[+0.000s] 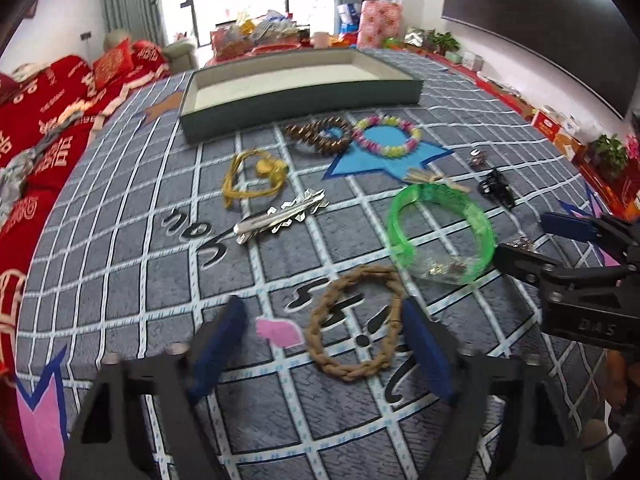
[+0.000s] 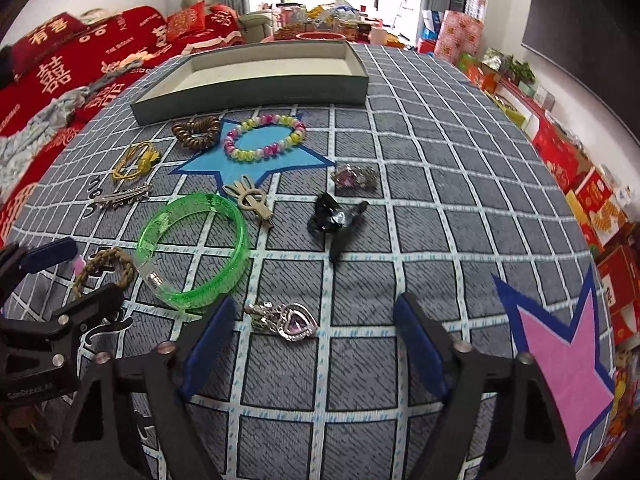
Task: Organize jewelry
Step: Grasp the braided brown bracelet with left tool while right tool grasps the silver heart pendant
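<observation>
Fingers of both grippers stand apart and grip nothing — the left gripper [image 1: 324, 344] straddles a braided tan cord bracelet [image 1: 354, 320], the right gripper [image 2: 316, 344] hangs over a silver pendant with a purple heart stone [image 2: 294, 320]. By my reckoning nothing is sorted yet: the shallow grey-green tray [image 2: 248, 96] at the far edge of the checked grey cloth [image 2: 440, 184] is empty, and the green plastic bangle [image 2: 192, 248] and pastel bead bracelet [image 2: 264, 136] lie loose before it.

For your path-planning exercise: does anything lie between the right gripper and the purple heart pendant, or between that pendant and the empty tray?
Nothing visible lies between the open right gripper and the purple heart pendant. Toward the tray, the green bangle, the beige bow clip and the pastel bead bracelet lie on the cloth between, so lift over them.
</observation>
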Demonstrator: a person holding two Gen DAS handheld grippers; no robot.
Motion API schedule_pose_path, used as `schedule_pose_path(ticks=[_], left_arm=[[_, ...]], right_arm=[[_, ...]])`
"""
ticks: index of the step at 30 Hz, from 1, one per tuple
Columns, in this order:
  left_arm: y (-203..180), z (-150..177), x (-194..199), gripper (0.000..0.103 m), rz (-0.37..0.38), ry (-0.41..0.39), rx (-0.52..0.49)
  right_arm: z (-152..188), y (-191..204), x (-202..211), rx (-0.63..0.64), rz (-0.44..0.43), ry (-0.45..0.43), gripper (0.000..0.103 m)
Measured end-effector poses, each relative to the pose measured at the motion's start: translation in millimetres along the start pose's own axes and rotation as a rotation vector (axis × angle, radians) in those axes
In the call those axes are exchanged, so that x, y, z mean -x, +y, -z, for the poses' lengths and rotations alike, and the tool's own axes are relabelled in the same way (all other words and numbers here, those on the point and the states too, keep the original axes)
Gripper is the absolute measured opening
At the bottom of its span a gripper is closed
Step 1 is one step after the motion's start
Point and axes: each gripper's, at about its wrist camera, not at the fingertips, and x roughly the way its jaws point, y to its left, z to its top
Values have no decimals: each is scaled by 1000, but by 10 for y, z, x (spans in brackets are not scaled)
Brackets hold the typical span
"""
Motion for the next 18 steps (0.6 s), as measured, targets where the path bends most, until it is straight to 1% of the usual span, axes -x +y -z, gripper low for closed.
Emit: schedule_pose_path(ticks=[1, 2, 3, 4, 5, 7, 8, 12, 13, 16, 18], left_arm=[[-22, -7, 6, 73, 6, -1, -10], [-36, -14, 10, 61, 10, -3, -17], [-59, -20, 20, 53, 21, -7, -26], [-75, -24, 26, 38, 25, -9, -33], [-91, -28, 31, 25, 33, -8, -40], [-89, -34, 40, 25, 55, -7, -33], [-63, -32, 63, 24, 77, -8, -14], [5, -31, 164, 24, 112, -27, 34], [21, -38, 207, 24, 113, -35, 39], [45, -60, 306, 25, 112, -54, 41], [68, -78, 381, 25, 102, -69, 38]], right_arm=[[-9, 17, 10, 8, -5, -1, 69], [-16, 35, 18, 17, -9, -2, 59], [-20, 56, 21, 21, -8, -2, 53], [-18, 73, 35, 26, -14, -3, 40], [-9, 87, 53, 30, -18, -3, 32], [5, 101, 70, 33, -10, -4, 32], [16, 85, 87, 24, -17, -7, 32], [19, -42, 194, -49, -76, -24, 25], [13, -79, 213, -66, -92, -24, 5], [-10, -185, 235, -129, -139, -19, 5], [-19, -224, 240, -146, -146, -21, 5]])
